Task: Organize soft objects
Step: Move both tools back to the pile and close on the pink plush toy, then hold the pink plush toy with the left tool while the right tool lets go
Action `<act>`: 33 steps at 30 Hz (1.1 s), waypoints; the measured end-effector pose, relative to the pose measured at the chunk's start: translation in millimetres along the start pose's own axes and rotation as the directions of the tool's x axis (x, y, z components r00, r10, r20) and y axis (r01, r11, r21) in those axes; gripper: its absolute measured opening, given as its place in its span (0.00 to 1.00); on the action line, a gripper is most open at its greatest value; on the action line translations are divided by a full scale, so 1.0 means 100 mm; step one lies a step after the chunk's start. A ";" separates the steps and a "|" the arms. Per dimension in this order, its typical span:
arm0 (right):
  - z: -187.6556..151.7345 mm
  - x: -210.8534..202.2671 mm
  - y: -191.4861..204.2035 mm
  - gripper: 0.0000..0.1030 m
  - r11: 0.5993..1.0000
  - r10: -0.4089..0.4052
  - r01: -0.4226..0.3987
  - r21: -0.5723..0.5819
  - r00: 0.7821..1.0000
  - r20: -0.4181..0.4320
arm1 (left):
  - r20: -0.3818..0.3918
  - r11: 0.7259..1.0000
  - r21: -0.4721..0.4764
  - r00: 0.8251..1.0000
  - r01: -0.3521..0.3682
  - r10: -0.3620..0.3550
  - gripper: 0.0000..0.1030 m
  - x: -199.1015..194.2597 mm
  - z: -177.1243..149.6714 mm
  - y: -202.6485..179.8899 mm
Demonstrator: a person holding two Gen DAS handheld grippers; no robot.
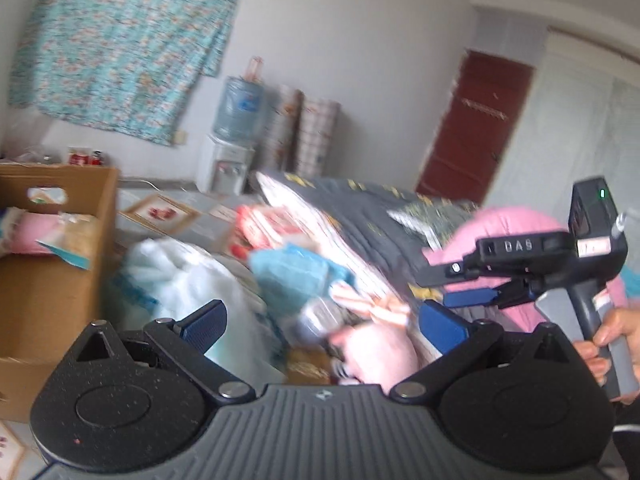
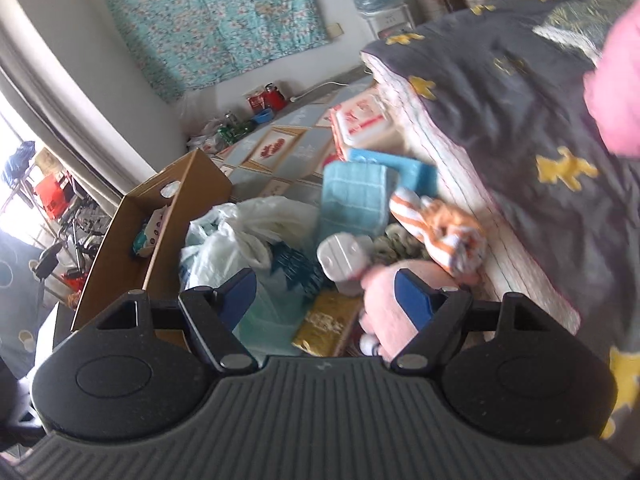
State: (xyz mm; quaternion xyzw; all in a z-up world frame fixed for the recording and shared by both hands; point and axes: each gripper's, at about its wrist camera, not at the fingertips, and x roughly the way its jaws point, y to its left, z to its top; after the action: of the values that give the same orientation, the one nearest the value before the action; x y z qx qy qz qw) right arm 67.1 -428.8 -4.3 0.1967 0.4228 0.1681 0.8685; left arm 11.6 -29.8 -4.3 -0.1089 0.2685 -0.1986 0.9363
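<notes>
A pile of soft things lies on the floor beside a folded grey quilt with yellow figures. In it are a blue towel, an orange striped cloth, a pink plush, a white plastic bag and a white pack. My right gripper is open above the pile, its right finger touching the pink plush. My left gripper is open and empty above the same pile. The right gripper shows in the left wrist view, in front of a pink pillow.
An open cardboard box stands left of the pile, with a pink item inside. A tissue pack lies behind the towel. A water dispenser and rolled mats stand at the back wall, a red door to the right.
</notes>
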 end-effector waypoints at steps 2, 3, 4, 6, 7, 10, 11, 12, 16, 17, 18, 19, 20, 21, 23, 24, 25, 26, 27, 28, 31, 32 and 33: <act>-0.08 0.03 -0.14 0.74 1.000 0.001 0.000 0.025 1.000 -0.013 | -0.024 0.999 0.041 1.000 0.009 -0.008 0.99 0.14 -0.10 -0.14; -0.09 0.07 -0.18 0.74 0.999 -0.002 0.003 0.038 1.000 -0.021 | -0.031 0.997 0.071 0.999 0.014 -0.012 0.99 0.20 -0.14 -0.20; -0.12 0.10 -0.25 0.74 0.999 -0.004 0.006 0.053 0.999 -0.032 | -0.037 0.995 0.101 0.999 0.019 -0.015 0.99 0.28 -0.18 -0.28; -0.12 0.19 -0.36 0.74 0.996 -0.007 0.012 0.087 0.998 -0.057 | -0.063 0.986 0.163 0.998 0.028 -0.018 0.98 0.45 -0.24 -0.42; -0.11 0.25 -0.41 0.74 0.995 -0.007 0.013 0.101 0.998 -0.068 | -0.076 0.982 0.186 0.997 0.038 -0.024 0.97 0.53 -0.27 -0.47; -0.11 0.40 -0.58 0.73 0.990 -0.009 0.022 0.141 0.995 -0.098 | -0.127 0.972 0.223 0.991 0.076 -0.048 0.93 0.84 -0.35 -0.59; -0.10 0.46 -0.63 0.73 0.988 -0.011 0.027 0.153 0.994 -0.106 | -0.143 0.971 0.225 0.988 0.085 -0.053 0.90 0.94 -0.37 -0.61; -0.10 0.51 -0.68 0.73 0.986 -0.013 0.032 0.163 0.993 -0.114 | -0.158 0.969 0.230 0.986 0.094 -0.058 0.88 1.03 -0.39 -0.63; -0.08 0.76 -0.83 0.72 0.981 -0.009 0.040 0.192 0.987 -0.158 | -0.211 0.959 0.259 0.976 0.118 -0.064 0.76 1.33 -0.48 -0.72; -0.07 0.81 -0.85 0.72 0.981 -0.013 0.045 0.191 0.986 -0.167 | -0.221 0.956 0.265 0.973 0.124 -0.065 0.76 1.39 -0.49 -0.73; -0.07 0.86 -0.86 0.72 0.981 -0.015 0.049 0.189 0.984 -0.177 | -0.228 0.954 0.270 0.972 0.127 -0.065 0.76 1.44 -0.51 -0.75; -0.07 0.91 -0.87 0.72 0.981 -0.012 0.048 0.189 0.982 -0.187 | -0.233 0.953 0.275 0.970 0.128 -0.063 0.76 1.50 -0.52 -0.77; -0.07 0.95 -0.88 0.72 0.980 0.000 0.039 0.195 0.980 -0.197 | -0.238 0.951 0.281 0.969 0.129 -0.062 0.76 1.53 -0.54 -0.79; -0.07 0.97 -0.89 0.72 0.979 0.014 0.028 0.203 0.979 -0.201 | -0.243 0.949 0.286 0.968 0.131 -0.060 0.76 1.57 -0.55 -0.81; -0.06 0.99 -0.89 0.72 0.974 0.066 -0.018 0.227 0.976 -0.207 | -0.246 0.946 0.297 0.968 0.132 -0.058 0.76 1.60 -0.56 -0.84; -0.05 0.99 -0.89 0.72 0.969 0.096 -0.043 0.244 0.973 -0.208 | -0.246 0.943 0.304 0.968 0.133 -0.057 0.77 1.61 -0.56 -0.86; -0.05 0.98 -0.89 0.72 0.964 0.122 -0.066 0.258 0.971 -0.208 | -0.245 0.942 0.310 0.968 0.132 -0.055 0.80 1.61 -0.56 -0.87; -0.04 0.98 -0.88 0.72 0.960 0.139 -0.081 0.267 0.969 -0.205 | -0.241 0.940 0.315 0.969 0.129 -0.052 0.84 1.60 -0.56 -0.88; -0.03 0.98 -0.86 0.73 0.959 0.148 -0.090 0.268 0.968 -0.202 | -0.234 0.939 0.321 0.971 0.123 -0.047 0.85 1.60 -0.56 -0.88; -0.02 0.97 -0.84 0.73 0.958 0.154 -0.098 0.268 0.968 -0.198 | -0.227 0.938 0.329 0.973 0.111 -0.035 0.86 1.61 -0.56 -0.90; 0.01 0.96 -0.79 0.73 0.951 0.188 -0.132 0.280 0.964 -0.187 | -0.219 0.927 0.366 0.976 0.083 -0.001 0.86 1.64 -0.56 -0.93; 0.03 0.96 -0.78 0.73 0.950 0.195 -0.139 0.281 0.964 -0.183 | -0.215 0.923 0.378 0.977 0.073 0.011 0.86 1.66 -0.56 -0.93; 0.04 0.95 -0.77 0.73 0.949 0.198 -0.143 0.281 0.964 -0.178 | -0.213 0.920 0.387 0.977 0.064 0.022 0.86 1.67 -0.56 -0.94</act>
State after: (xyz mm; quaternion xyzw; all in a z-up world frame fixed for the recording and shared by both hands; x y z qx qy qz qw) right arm 135.5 -452.4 -102.5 0.3291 0.5097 0.2037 0.7684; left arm 81.4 -191.7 -99.0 0.0994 0.3211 -0.2690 0.9026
